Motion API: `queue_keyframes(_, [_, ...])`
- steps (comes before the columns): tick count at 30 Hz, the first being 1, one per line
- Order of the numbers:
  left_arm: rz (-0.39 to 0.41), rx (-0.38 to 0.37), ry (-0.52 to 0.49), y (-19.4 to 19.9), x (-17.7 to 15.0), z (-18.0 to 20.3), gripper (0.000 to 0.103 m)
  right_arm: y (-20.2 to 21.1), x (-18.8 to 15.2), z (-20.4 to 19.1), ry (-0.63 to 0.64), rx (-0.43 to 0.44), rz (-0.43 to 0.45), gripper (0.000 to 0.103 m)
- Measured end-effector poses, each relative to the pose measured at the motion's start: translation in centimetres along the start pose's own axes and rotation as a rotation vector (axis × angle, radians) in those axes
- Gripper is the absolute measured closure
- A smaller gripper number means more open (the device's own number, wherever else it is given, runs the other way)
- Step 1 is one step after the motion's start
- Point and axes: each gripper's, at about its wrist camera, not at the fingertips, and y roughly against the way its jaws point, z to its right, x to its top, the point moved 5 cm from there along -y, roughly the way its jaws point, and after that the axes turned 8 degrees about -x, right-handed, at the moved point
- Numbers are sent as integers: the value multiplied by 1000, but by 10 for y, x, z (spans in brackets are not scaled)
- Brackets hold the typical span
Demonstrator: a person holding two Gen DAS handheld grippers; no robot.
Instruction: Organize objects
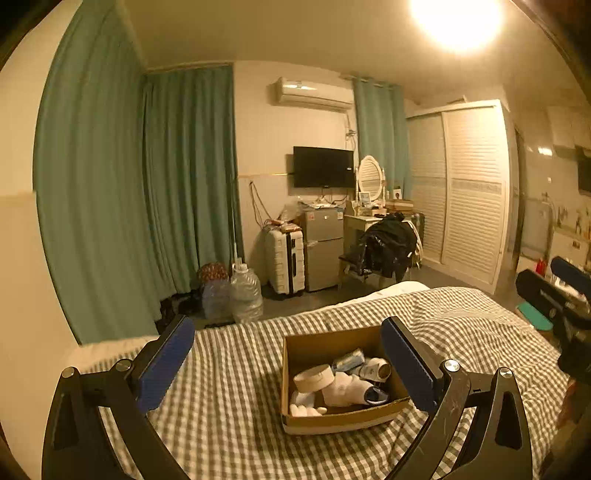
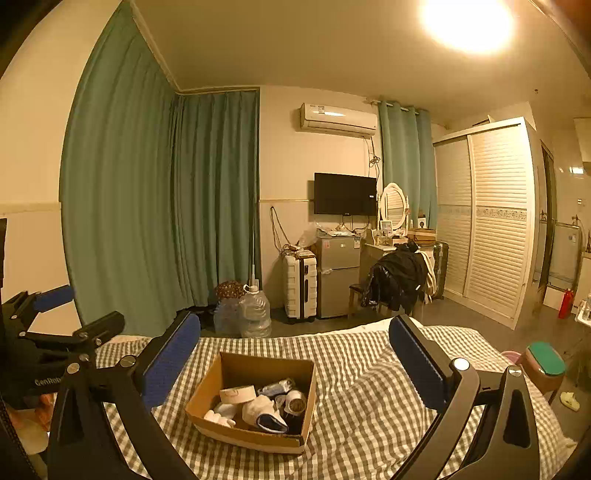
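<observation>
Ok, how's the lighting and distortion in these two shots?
Left wrist view: ceiling lamp blows out to glare, warm orange cast, curtains bowed by fisheye. Right wrist view: same lamp glare, cardboard box stays readable, corners vignetted black.

bedroom | bed (image 1: 461,325) | wardrobe (image 1: 472,192) | vanity mirror (image 2: 393,205) | wall TV (image 2: 345,194)
</observation>
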Motion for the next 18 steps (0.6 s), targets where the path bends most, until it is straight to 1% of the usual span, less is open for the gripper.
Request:
queue_keyframes(3, [4,12,24,-8,-18,-4,0,-5,-19,-5,36,-30,51,0])
queue_keyframes(4, [6,18,30,-10,-23,-5,0,-8,-24,-7,46,-35,54,0])
queue_keyframes(8, [-11,36,53,-24,-55,-13,0,-23,-58,-12,47,-40,39,0])
queue_keyframes(11, [-31,35,76,-36,-74,-18,0,-36,-96,-17,59,-73,28,0])
queue_keyframes(13, [-43,42,70,-38,-82,-16,0,-44,-114,-21,85,-81,4,0])
queue_keyframes(15, [-52,48,33,-44,-91,-11,0,-51,-127,-25,102,-58,-22,0])
queue_keyframes(18, [-56,53,-18,-49,-96,-2,0,-59,-138,-27,106,-47,-56,0])
